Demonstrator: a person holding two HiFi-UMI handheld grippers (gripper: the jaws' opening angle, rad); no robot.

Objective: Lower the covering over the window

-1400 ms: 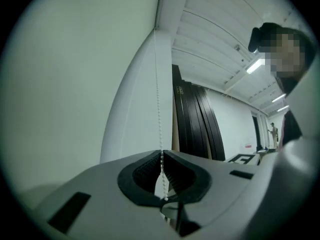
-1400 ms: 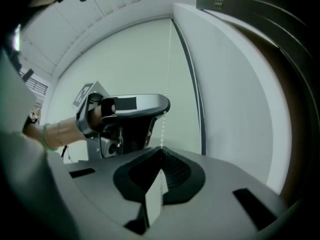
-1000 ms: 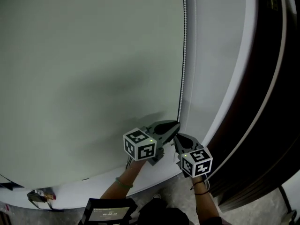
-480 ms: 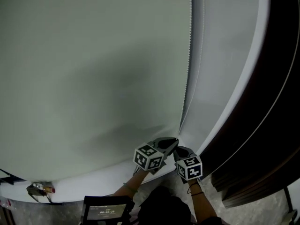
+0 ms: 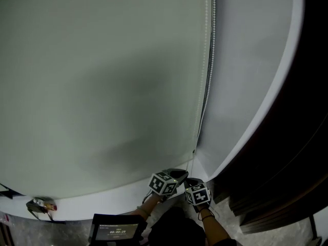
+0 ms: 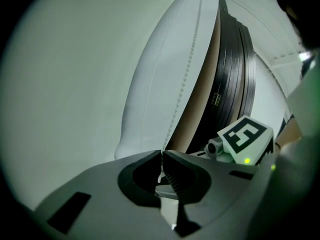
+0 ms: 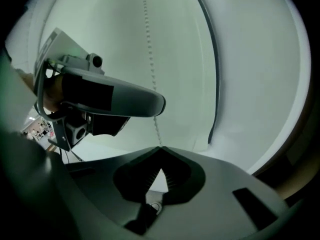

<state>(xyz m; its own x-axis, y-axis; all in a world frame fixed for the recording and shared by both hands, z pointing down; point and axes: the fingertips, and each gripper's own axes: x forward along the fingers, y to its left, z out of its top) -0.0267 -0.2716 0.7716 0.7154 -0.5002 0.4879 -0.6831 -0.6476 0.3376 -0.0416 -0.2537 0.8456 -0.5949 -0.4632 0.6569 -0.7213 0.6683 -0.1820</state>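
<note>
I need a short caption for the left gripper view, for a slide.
Left tool shut on the bead chain beside the pale blind.

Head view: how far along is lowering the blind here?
Done: the pale grey fabric roller blind hangs nearly down to the white sill. In hand: left gripper and right gripper are both shut on the white bead chain. Left: releasing it.

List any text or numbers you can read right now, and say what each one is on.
Screen of the dark device: a row of timer-like digits, too small to read.
Small tag on the dark panel beside the window: too blurred to read.
Marker cubes: black and white square patterns only, no words.
Nothing else bears text.
</note>
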